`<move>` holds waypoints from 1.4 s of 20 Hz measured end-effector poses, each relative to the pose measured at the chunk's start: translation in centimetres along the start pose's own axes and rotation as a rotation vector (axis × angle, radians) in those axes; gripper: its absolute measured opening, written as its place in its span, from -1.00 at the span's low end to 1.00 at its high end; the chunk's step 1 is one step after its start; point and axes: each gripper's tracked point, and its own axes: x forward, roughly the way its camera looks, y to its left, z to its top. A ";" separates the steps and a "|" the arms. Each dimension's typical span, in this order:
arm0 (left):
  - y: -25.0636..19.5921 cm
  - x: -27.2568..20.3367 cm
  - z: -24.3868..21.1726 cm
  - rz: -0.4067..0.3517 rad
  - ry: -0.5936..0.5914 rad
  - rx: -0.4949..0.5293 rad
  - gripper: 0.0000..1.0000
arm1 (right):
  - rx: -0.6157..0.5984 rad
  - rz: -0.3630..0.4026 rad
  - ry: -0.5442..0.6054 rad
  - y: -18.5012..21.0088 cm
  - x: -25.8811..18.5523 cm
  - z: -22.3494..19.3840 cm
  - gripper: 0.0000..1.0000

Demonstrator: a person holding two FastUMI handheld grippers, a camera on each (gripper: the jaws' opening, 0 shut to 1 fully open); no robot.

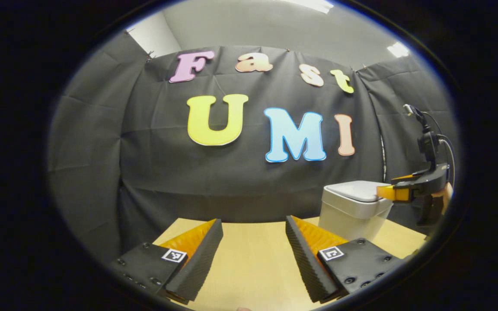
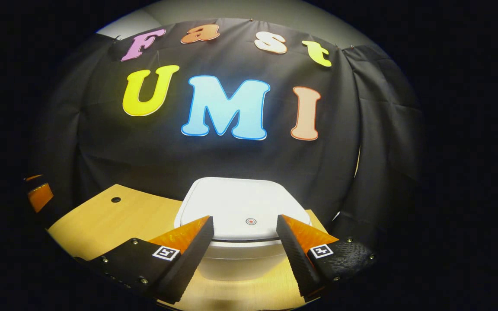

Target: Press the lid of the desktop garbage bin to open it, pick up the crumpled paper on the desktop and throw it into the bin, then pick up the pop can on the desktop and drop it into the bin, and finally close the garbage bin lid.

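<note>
Hovering just before the closed bin lid (image 2: 242,207), the right gripper (image 2: 244,222) stands wide, empty, its marked press spot (image 2: 251,221) straight ahead. The left gripper (image 1: 253,224), also wide and empty, is farther from the bin (image 1: 352,211).

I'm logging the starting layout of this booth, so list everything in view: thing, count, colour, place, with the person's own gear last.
Garbage bin: one, white, on the far part of the desktop, in front of the wall cloth.
Bin lid: one, white, down on the bin, with a small round red mark near its front edge.
Desktop: one, light wood, with a small dark hole towards its far left in the right gripper view.
Wall cloth: black, behind the desktop.
Left tongs: one pair, open, over bare desktop.
Right tongs: one pair, open, level with the lid's front edge.
</note>
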 end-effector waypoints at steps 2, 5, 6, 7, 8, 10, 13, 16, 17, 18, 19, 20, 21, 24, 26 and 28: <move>-0.3 -0.1 -0.3 -0.001 0.001 -0.005 1.00 | -0.005 0.009 0.031 0.1 0.0 -0.8 0.88; -0.5 -0.3 -0.3 0.007 0.004 -0.011 1.00 | 0.033 0.030 0.030 0.2 0.2 -0.7 0.88; -0.4 -0.3 -0.2 0.011 0.002 -0.009 1.00 | 0.060 0.037 0.040 0.1 0.3 -0.8 0.88; -0.4 -0.2 -0.1 0.016 0.003 -0.006 1.00 | 0.094 0.045 0.055 0.1 0.5 -0.9 0.88; -0.4 -0.1 0.1 0.021 0.000 -0.004 1.00 | 0.129 0.052 0.072 0.2 0.7 -1.2 0.88; -0.4 0.3 0.4 0.028 -0.004 -0.002 1.00 | 0.145 0.059 0.085 0.2 0.8 -1.5 0.89; -1.1 0.7 0.6 0.029 -0.005 -0.001 1.00 | 0.134 0.069 0.105 0.1 0.8 -1.4 0.90; -1.8 1.2 0.9 0.015 -0.008 0.017 1.00 | 0.109 0.080 0.103 -0.1 0.9 -0.9 0.89; -2.0 1.4 1.0 0.014 -0.007 0.022 1.00 | 0.094 0.084 0.103 -0.2 1.0 -0.9 0.89; -2.0 1.6 1.0 0.013 -0.006 0.023 1.00 | 0.072 0.086 0.114 -0.1 1.1 -0.9 0.89; -2.1 1.9 1.0 0.011 -0.006 0.021 1.00 | 0.055 0.088 0.132 -0.2 1.3 -0.9 0.89; -2.3 2.1 1.0 0.008 -0.006 0.020 1.00 | 0.045 0.094 0.152 -0.2 1.4 -0.8 0.89; -2.4 2.3 1.1 0.005 -0.007 0.022 1.00 | 0.038 0.103 0.166 -0.1 1.7 -0.6 0.89; -2.4 2.9 1.4 0.004 -0.015 0.033 1.00 | 0.049 0.120 0.198 -0.1 2.1 -0.7 0.89; -2.6 3.3 1.5 0.000 -0.015 0.031 1.00 | 0.052 0.127 0.206 0.0 2.0 -0.8 0.90; -2.7 3.7 1.6 -0.007 -0.016 0.031 1.00 | 0.060 0.133 0.209 0.0 1.9 -0.8 0.90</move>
